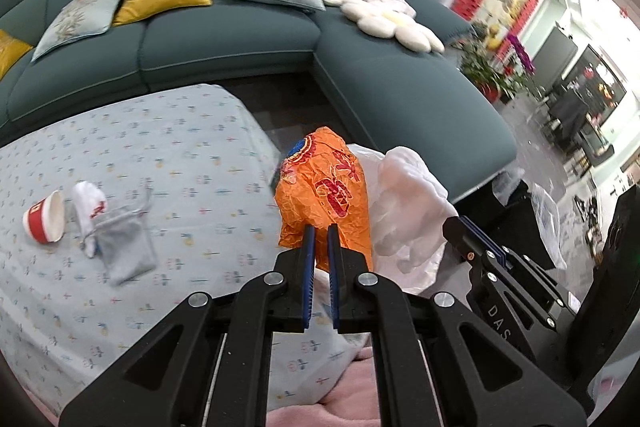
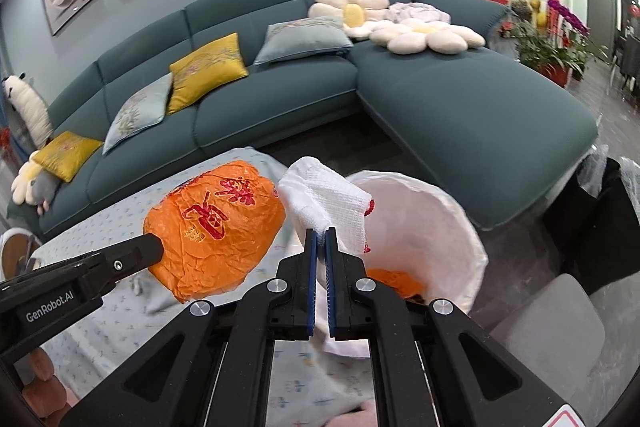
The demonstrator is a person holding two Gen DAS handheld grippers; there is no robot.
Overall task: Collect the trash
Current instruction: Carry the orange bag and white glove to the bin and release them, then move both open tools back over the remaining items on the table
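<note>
Pinching the lower edge of a crumpled orange wrapper [image 1: 324, 187], the left gripper [image 1: 321, 233] has its blue-padded jaws drawn narrow on the foil and holds it in the air past the corner of the worktop [image 1: 160, 163], which is covered with a pale patterned cloth. The right gripper [image 2: 321, 237] is likewise clamped almost closed, on a fold of white mesh-textured paper [image 2: 332, 207] that rises above the open mouth of a bin lined with a white bag [image 2: 440, 227]. In the right wrist view the wrapper hangs just left of that paper, over the worktop's edge rather than over the bin, and some orange material already lies inside the liner. Back on the worktop, well apart from both grippers, a red paper cup [image 1: 44, 217] lies on its side next to a crumpled white wrapper [image 1: 90, 211] and a small grey drawstring pouch [image 1: 124, 247]. A dark teal sofa [image 1: 224, 43] with cushions stands behind.
</note>
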